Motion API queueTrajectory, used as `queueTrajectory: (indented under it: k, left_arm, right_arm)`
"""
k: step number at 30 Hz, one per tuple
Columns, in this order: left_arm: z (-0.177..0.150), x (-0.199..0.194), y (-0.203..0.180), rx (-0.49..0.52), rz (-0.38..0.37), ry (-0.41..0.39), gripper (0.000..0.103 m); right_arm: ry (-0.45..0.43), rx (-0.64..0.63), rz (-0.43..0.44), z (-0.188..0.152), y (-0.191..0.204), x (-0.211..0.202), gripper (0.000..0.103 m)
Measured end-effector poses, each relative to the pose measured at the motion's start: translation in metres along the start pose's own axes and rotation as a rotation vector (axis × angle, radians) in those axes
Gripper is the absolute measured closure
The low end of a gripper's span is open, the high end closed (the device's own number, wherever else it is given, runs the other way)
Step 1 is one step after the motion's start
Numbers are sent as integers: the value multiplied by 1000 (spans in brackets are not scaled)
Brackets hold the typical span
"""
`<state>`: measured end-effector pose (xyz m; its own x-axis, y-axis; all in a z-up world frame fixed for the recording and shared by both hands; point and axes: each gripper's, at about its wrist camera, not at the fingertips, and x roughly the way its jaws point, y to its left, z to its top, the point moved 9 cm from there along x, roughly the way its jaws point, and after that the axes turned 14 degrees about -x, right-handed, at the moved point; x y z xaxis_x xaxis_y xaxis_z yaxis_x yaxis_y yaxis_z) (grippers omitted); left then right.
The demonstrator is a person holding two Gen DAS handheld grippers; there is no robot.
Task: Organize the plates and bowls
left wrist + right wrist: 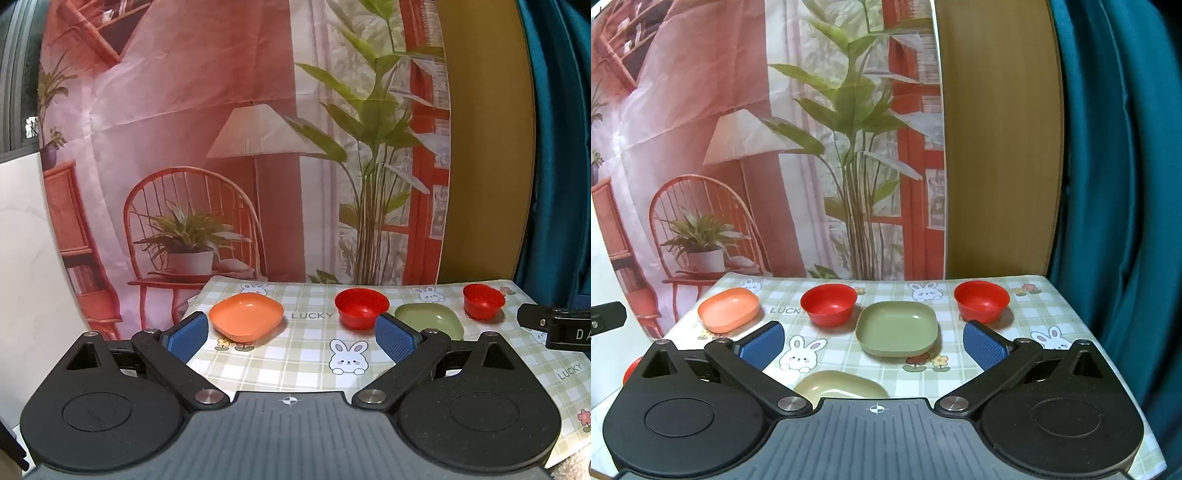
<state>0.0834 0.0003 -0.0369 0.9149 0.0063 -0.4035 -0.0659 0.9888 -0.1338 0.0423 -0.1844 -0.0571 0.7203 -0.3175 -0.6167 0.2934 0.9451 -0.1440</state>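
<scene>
On the checked bunny tablecloth [1052,317] stand an orange square plate [728,309] at the far left, a red bowl [829,303] beside it, a green square plate [898,328] in the middle and a second red bowl [981,300] at the right. A beige plate [840,386] lies close under my right gripper [873,345], which is open and empty above the table. My left gripper [291,334] is open too, empty, with the orange plate [246,316] just beyond its left pad. The red bowl [361,307], green plate [430,318] and other red bowl [483,300] lie further right.
A printed backdrop of a chair and plants [221,147] hangs behind the table. A wooden panel [997,147] and a teal curtain [1119,184] stand at the right. The table's right edge [1108,369] runs close to the curtain. Part of the other gripper [554,328] shows at the right.
</scene>
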Motion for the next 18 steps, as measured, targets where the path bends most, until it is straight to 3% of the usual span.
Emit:
queueTrajectory:
  k: [18]
  left_arm:
    - [-1,0,-1,-21,-7,-1,5]
  right_arm:
    - [-10,-1,-3,2,1,-2,0]
